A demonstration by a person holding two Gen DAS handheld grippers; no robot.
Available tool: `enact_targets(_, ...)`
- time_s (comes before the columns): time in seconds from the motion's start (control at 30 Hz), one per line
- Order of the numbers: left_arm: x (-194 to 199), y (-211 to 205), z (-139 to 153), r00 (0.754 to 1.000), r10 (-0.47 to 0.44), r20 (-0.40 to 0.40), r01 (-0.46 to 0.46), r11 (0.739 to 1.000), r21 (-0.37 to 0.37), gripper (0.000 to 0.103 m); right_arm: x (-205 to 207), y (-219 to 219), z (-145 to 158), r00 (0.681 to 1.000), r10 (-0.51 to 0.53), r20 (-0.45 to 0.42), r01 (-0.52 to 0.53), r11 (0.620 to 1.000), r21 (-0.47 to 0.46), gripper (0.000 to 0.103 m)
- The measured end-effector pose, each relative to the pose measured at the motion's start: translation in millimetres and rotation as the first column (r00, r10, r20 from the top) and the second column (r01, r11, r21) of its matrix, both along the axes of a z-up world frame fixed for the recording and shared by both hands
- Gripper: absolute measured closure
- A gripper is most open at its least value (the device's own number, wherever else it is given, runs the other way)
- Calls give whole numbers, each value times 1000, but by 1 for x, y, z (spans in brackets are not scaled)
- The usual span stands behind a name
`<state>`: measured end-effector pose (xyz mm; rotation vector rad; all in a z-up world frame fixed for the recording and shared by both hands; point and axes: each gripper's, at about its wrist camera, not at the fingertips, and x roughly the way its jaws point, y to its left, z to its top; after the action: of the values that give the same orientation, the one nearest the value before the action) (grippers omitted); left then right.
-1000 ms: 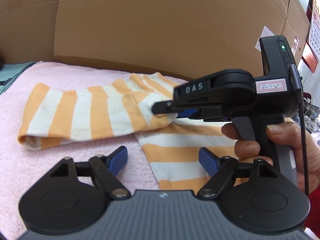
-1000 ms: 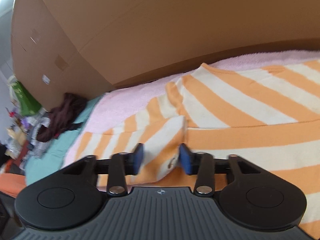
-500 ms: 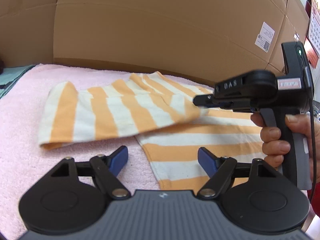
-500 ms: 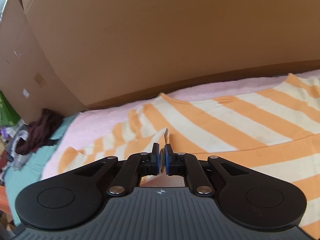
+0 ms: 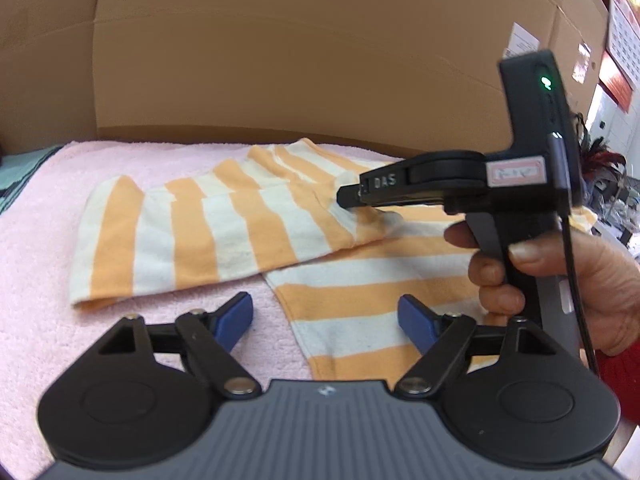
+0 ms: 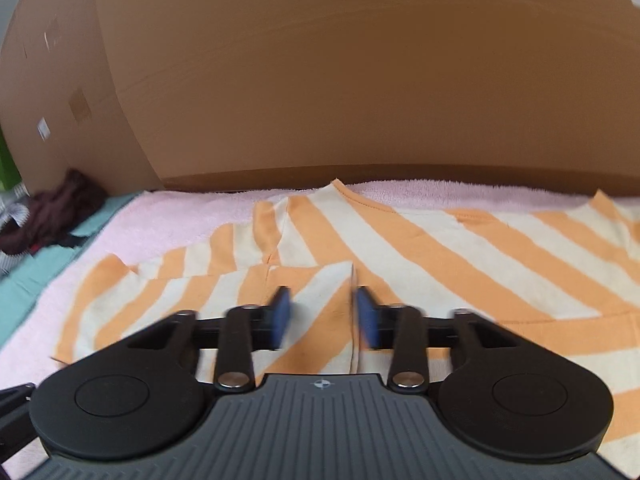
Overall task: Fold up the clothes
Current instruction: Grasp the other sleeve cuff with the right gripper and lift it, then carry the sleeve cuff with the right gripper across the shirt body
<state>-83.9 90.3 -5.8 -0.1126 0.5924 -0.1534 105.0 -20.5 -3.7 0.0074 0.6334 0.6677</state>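
The orange-striped shirt is lying on the pink towel, its folded sleeve just ahead of the left gripper, whose jaws are closing on nothing. The right gripper is opening over the sleeve, pads apart, gripping nothing.

The letters "DAS" stand in pale print on the side of the black plastic right claw, seen from the left wrist camera. Further back on that claw's body sits a small white label with a pink border; its handwritten marks are too blurred to read. A white printed sticker is on the brown cardboard box wall at upper right, its lines too small to make out. A red and white wall calendar at the far right edge shows a grid of figures, none legible. From the right wrist camera, a small white tag on the cardboard is unreadable.
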Motion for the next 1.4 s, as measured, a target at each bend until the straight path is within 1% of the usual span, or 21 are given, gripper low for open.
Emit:
enact_targets(0.07, 0, -4, 0, 1000, -15, 2, 15, 1000, 22, 30, 3, -4, 1, 1000, -9, -14, 9, 1000, 23, 94)
enact_targets(0.13, 0, -5, 0, 1000, -20, 1, 20, 1000, 25, 30, 4, -11, 5, 1000, -18, -18, 19, 998, 57, 95)
enact_targets(0.27, 0, -1, 1, 1000, -17, 1, 17, 1000, -2, 29, 5, -31, 21, 999, -42, 12, 41, 991, 130, 95)
enact_targets(0.53, 0, -2, 2, 1000, -10, 0, 10, 1000, 7, 26, 20, -59, 57, 991, -115, 63, 101, 977, 185, 95)
enact_targets(0.67, 0, -1, 3, 1000, -11, -1, 11, 1000, 0, 25, 25, -80, 72, 981, -177, 79, 156, 964, 217, 95)
enact_targets(0.83, 0, -1, 3, 1000, -13, -2, 13, 1000, -2, 22, 33, -115, 87, 961, -262, 91, 234, 942, 241, 95)
enact_targets(1.07, 0, 0, 4, 1000, -20, -5, 20, 1000, -5, 19, 43, -158, 101, 922, -370, 117, 335, 911, 241, 95)
enact_targets(1.17, -1, -2, 5, 1000, -22, -7, 22, 1000, 1, 19, 49, -190, 108, 905, -410, 118, 373, 895, 245, 95)
enact_targets(1.3, -1, -2, 6, 1000, -23, -9, 23, 1000, 7, 18, 55, -209, 108, 878, -460, 129, 426, 876, 227, 95)
enact_targets(1.4, -1, -3, 7, 999, -32, -15, 33, 999, 14, 15, 58, -224, 104, 863, -492, 115, 459, 859, 227, 95)
